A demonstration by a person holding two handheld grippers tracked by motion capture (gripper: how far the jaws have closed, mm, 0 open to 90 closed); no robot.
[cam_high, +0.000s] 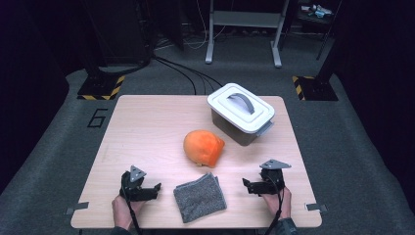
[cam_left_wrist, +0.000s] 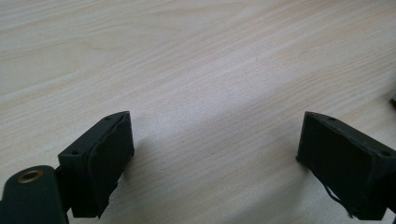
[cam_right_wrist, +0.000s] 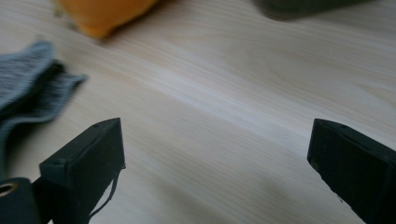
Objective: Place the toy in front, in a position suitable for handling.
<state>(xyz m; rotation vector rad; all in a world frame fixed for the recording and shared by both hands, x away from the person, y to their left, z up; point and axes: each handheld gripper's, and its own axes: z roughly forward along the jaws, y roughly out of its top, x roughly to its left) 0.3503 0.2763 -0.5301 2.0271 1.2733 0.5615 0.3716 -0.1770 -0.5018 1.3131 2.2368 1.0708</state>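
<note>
Two grippers sit low at the near edge of the desk (cam_high: pixel 147 117), each in one of the person's hands, with a folded grey cloth (cam_high: pixel 200 197) lying flat between them. The left gripper (cam_high: pixel 155 188) rests just left of the cloth, clear of it, its tips turned toward the cloth; in the left gripper view its jaws stand wide apart over bare pale wood, nothing between them. The right gripper (cam_high: pixel 246 184) is on the other side of the cloth, a little farther from it, its tips also pointing inward; in the right gripper view its jaws are likewise spread wide with only wood grain between them, and the cloth's rumpled edge shows off to that view's left, with a blurred orange shape above it. The cloth touches neither gripper. Its near edge lies close to the desk's front edge, slightly askew. Just beyond the cloth, near the middle of the desk, sits a rounded orange hat (cam_high: pixel 203 148), its open side turned toward the right; a small gap of wood separates it from the cloth. Farther back and to the right stands a grey bin (cam_high: pixel 235 128) closed by a white lid (cam_high: pixel 220 100) with a grey handle (cam_high: pixel 243 102) across its top, set at an angle near the far right corner. Beyond the desk, black cables (cam_high: pixel 183 71) run across the grey floor.
</note>
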